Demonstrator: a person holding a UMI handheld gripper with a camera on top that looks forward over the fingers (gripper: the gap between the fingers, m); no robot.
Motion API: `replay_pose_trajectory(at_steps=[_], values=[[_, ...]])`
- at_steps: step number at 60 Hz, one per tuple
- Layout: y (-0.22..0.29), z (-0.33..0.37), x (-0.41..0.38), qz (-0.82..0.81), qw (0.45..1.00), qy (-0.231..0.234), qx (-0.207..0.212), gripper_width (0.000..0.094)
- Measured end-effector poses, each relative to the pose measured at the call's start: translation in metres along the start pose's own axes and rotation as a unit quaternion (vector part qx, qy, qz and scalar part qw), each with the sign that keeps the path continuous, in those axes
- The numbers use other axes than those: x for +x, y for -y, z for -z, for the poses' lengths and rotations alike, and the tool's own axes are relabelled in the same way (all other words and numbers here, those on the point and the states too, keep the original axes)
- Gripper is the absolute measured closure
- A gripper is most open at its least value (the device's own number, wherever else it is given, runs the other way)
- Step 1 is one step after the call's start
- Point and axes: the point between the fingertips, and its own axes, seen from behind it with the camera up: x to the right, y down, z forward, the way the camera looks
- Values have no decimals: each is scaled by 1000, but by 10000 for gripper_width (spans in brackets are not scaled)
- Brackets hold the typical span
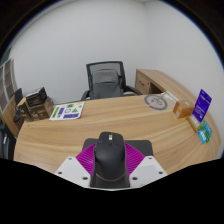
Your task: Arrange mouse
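Observation:
A black computer mouse sits between my two fingers, its wheel end pointing away from me over the wooden table. My gripper is shut on it: the magenta pads press against its left and right sides with no gap showing. The mouse hides the space between the fingers and the table's near edge under it.
Beyond the table stands a black office chair. On the table lie a dark box at the far left, a printed booklet, a round grey disc, a purple box and a teal item at the right.

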Motion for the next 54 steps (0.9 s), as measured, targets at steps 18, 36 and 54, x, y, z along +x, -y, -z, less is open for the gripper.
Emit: replay_pose_trajectory(at_steps=[18,36,54], values=[[-79,-41,25,26,998,9,-55,546],[-79,-36,29,28,998,11,-51,99],[-47,57,27,19,999,10,-42,78]])
